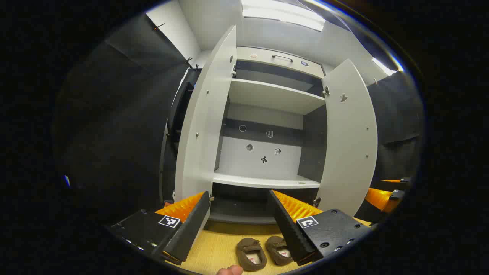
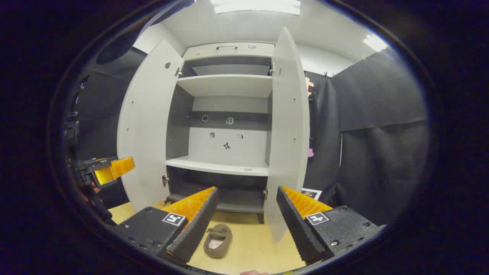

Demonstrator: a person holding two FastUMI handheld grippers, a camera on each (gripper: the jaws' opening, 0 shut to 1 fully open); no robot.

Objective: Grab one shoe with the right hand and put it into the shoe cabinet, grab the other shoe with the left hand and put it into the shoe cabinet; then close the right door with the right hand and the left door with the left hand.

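A white shoe cabinet [image 1: 267, 126] is seen standing on a pale wood-grain floor [image 1: 221, 248], with black cloth hung on both sides of it and a white ceiling with lit panels above. Both cabinet doors, the left door [image 1: 204, 122] and the right door [image 1: 349, 141], are swung wide, and bare white shelves are shown inside. Two brown shoes [image 1: 263, 252] are laid side by side on the floor just in front of the cabinet. The left gripper [image 1: 240, 221] is held spread apart above them, nothing between its fingers. The right gripper [image 2: 246, 219] is likewise held spread and unloaded before the cabinet, one shoe [image 2: 217, 240] lying below it.
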